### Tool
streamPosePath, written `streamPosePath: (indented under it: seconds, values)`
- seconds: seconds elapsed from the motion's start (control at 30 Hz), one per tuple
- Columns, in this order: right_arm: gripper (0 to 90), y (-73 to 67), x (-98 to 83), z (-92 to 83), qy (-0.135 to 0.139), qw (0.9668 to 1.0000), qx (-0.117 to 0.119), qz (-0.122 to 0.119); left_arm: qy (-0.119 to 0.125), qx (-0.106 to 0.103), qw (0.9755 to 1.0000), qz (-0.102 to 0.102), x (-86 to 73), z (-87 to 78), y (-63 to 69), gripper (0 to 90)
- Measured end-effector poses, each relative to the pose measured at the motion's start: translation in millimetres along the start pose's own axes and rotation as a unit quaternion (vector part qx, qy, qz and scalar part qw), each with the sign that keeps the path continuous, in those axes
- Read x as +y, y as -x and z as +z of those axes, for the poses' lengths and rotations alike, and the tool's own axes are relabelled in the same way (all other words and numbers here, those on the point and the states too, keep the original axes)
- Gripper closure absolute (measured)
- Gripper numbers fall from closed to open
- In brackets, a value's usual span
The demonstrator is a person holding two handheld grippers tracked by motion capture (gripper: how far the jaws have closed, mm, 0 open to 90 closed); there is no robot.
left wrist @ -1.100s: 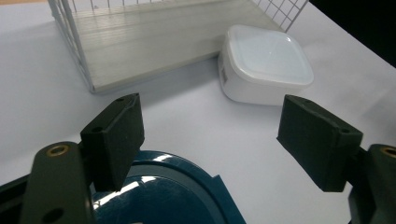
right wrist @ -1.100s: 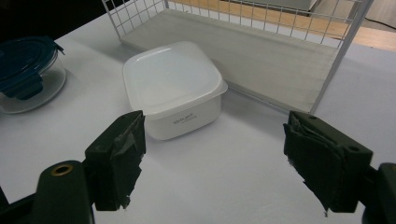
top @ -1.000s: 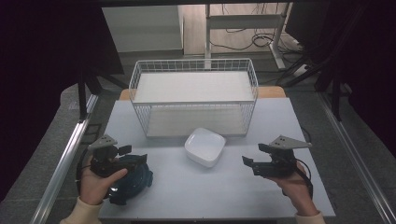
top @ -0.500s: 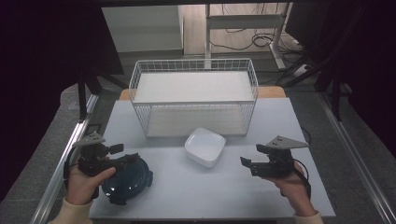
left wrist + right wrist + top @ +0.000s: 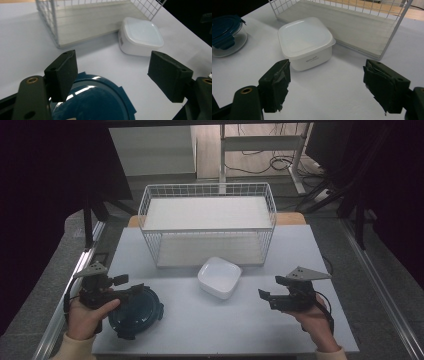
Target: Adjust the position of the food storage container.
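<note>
On the light grey table (image 5: 240, 320) there are two containers and a white wire basket (image 5: 207, 227). The basket stands at the far middle of the table, and a pale board lies on its floor.

The left tool (image 5: 131, 292) is at the near left corner of the table, held in the person's left hand (image 5: 87, 312). Its two black jaws are wide apart and nothing is pressed between them. The jaws have just closed by a small amount, but they grip nothing. Directly under this tool sits the round container with the dark blue lid (image 5: 136, 312). In the left gripper view the blue lid (image 5: 95, 102) lies below the gap between the jaws, near the left jaw; I cannot tell if that jaw touches it. In the right gripper view its body looks like clear glass (image 5: 227, 35) and one blue clip hangs at its side.

The white square box (image 5: 219, 277) with its white lid on stands near the middle of the table, just in front of the basket and apart from it. It is between the two tools and touches neither of them.

The right tool (image 5: 265, 296) is at the near right side, held in the right hand (image 5: 315, 317), and it points toward the white box. Its jaws are also wide apart and empty; the white box (image 5: 305, 42) is seen beyond them, well clear of the pads.
</note>
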State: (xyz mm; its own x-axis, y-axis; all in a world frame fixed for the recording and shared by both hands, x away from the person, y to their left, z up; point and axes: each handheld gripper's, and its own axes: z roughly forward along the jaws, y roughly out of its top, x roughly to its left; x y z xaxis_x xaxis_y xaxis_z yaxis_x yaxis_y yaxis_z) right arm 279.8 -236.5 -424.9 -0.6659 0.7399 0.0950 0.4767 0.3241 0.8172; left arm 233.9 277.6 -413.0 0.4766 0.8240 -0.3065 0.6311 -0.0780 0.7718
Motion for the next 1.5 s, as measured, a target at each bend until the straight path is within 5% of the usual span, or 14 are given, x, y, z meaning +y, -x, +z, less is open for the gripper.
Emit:
streamPosePath:
  seconds: [0.37, 0.87, 1.23, 1.5]
  values:
    - [21.6, 3.2, -2.6, 3.5, -0.009, 0.9999, -0.006, 0.003, -0.01, 0.032, 0.9992, -0.02, -5.5, -16.2, -19.5, 25.7]
    - [21.6, 4.4, -5.7, 7.8, -0.022, 0.9997, -0.008, 0.003, -0.04, 0.062, 0.9965, -0.04, -18.4, -12.8, -46.5, 35.0]
    - [21.6, 5.7, -8.5, 11.0, -0.031, 0.9994, -0.011, 0.005, -0.072, 0.091, 0.9919, -0.051, -33.6, -8.8, -65.6, 47.0]
    - [21.6, 6.7, -9.8, 12.5, -0.036, 0.9992, -0.013, 0.008, -0.1, 0.132, 0.9843, -0.061, -46.8, -6.0, -76.1, 55.3]
